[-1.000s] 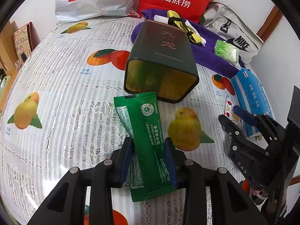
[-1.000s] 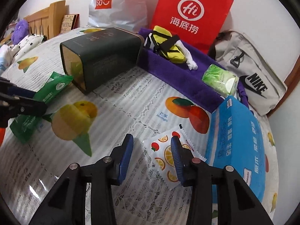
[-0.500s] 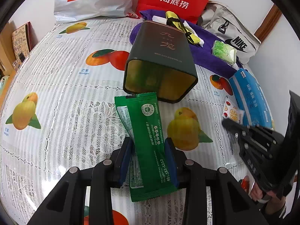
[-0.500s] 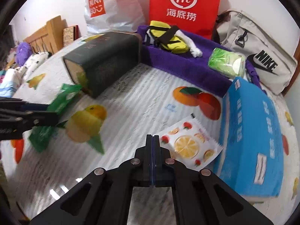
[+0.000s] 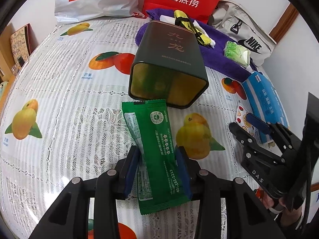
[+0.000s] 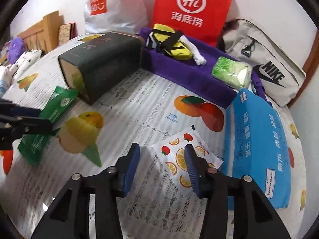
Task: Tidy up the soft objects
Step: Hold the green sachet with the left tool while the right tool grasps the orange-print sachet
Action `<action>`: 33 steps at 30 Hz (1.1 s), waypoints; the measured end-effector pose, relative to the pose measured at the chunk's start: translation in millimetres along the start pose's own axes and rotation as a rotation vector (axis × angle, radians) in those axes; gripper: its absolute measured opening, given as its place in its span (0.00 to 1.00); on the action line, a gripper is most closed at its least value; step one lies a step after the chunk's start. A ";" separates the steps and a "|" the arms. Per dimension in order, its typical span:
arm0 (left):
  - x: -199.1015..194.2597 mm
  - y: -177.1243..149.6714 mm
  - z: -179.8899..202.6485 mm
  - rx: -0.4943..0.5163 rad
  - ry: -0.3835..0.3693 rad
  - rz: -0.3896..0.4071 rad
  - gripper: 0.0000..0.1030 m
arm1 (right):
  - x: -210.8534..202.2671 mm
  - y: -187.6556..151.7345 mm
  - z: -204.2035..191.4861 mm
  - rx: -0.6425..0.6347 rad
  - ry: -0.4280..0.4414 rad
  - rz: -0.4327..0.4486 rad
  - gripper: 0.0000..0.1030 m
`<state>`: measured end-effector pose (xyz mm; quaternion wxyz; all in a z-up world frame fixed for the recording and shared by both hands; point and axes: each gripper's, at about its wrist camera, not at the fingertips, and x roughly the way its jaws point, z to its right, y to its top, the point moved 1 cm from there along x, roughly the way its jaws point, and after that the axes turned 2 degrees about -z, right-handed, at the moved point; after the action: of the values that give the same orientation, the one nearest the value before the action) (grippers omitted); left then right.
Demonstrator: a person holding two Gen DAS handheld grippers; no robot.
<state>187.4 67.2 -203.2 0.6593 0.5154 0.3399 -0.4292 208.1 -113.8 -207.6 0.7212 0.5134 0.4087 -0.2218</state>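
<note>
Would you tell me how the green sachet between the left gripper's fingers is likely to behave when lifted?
The green sachet looks flat and thin, so probably light. Its glossy film may slip between the left gripper's pads. Its long free end toward the dark tin would likely droop.

Ahead of my tongs runs a white wall [image 6: 269, 6]. Under them lies a fruit-printed lace tablecloth [image 5: 59, 103], glossy under even light. Far to my left stands a wooden headboard [image 6: 39, 31]; far to my right, brown wooden trim [image 5: 283, 23] climbs the wall.
</note>
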 end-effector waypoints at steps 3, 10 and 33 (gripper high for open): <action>0.1 -0.4 -0.1 0.002 -0.006 0.001 0.37 | 5.7 2.4 10.8 0.097 0.060 -0.020 0.36; -0.2 -1.4 0.7 0.013 -0.015 0.007 0.40 | 7.9 2.9 12.1 0.122 0.054 -0.003 0.01; -6.3 -19.9 18.1 0.035 0.020 -0.007 0.40 | -65.1 -80.1 7.1 0.154 0.183 -0.107 0.13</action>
<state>166.7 49.0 -201.0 0.6453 0.5299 0.3407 -0.4322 114.5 -156.9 -198.2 0.6265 0.5626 0.4815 -0.2430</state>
